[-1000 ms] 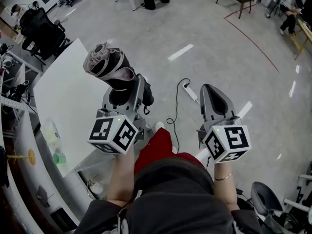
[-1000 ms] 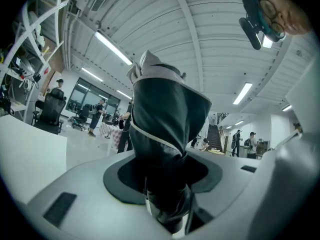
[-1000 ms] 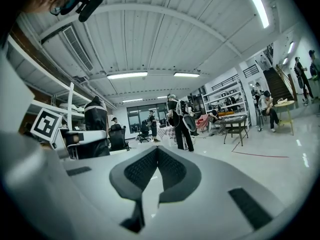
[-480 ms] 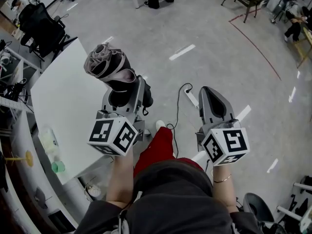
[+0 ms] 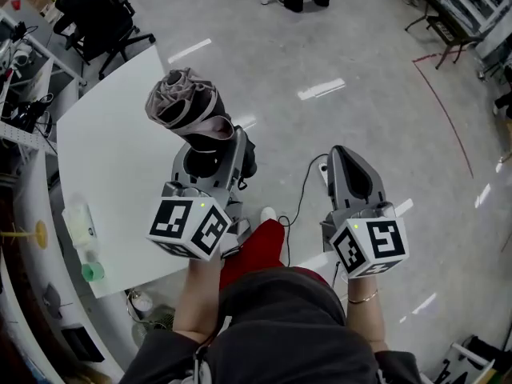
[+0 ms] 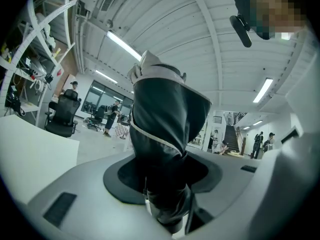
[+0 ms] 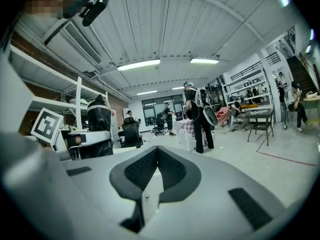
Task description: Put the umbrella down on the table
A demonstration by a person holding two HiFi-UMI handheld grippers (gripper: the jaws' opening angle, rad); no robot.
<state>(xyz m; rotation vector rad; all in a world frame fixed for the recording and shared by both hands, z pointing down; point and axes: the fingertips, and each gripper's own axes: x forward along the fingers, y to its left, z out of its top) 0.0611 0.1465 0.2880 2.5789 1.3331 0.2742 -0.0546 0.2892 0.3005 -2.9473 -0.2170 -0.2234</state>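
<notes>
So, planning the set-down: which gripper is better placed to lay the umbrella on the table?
Left: the left gripper holds the folded umbrella beside the white table; the right gripper is shut and empty.

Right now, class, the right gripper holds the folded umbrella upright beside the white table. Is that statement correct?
Not quite. The left gripper holds the folded umbrella upright beside the white table, as the left gripper view shows. The right gripper has its jaws together with nothing between them.

Dark cloth umbrella (image 5: 188,106), smooth matt white table (image 5: 112,158), glossy grey floor (image 5: 360,54)
</notes>
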